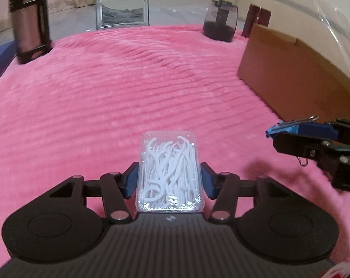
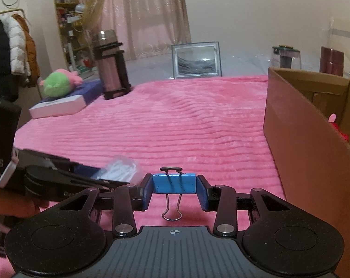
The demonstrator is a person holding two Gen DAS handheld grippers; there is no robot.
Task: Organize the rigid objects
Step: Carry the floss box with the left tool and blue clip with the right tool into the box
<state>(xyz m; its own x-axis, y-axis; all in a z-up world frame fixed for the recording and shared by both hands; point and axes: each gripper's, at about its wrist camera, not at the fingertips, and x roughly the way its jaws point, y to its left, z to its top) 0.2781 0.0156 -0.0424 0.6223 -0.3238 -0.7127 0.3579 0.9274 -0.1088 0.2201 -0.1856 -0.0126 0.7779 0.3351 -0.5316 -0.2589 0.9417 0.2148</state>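
Observation:
In the left wrist view my left gripper [image 1: 169, 180] is shut on a clear plastic box of white floss picks [image 1: 169, 173], its blue pads pressing both long sides, above the pink blanket [image 1: 128, 88]. My right gripper [image 2: 174, 191] is shut on a blue binder clip [image 2: 174, 183], wire handles sticking out front and back. The right gripper [image 1: 276, 136] with the binder clip [image 1: 288, 128] shows at the right edge of the left view. From the right wrist view, the left gripper [image 2: 110, 178] and the floss box [image 2: 119, 169] sit at the lower left. An open cardboard box [image 2: 309, 125] stands right.
At the blanket's far edge stand a pink flask in a black frame [image 2: 111, 69], a framed sand picture [image 2: 197, 60], a dark glass jar [image 1: 220, 22] and maroon boxes [image 1: 256, 19]. A green plush toy [image 2: 59, 82] lies on a flat box at the left. Clear plastic sheeting hangs right.

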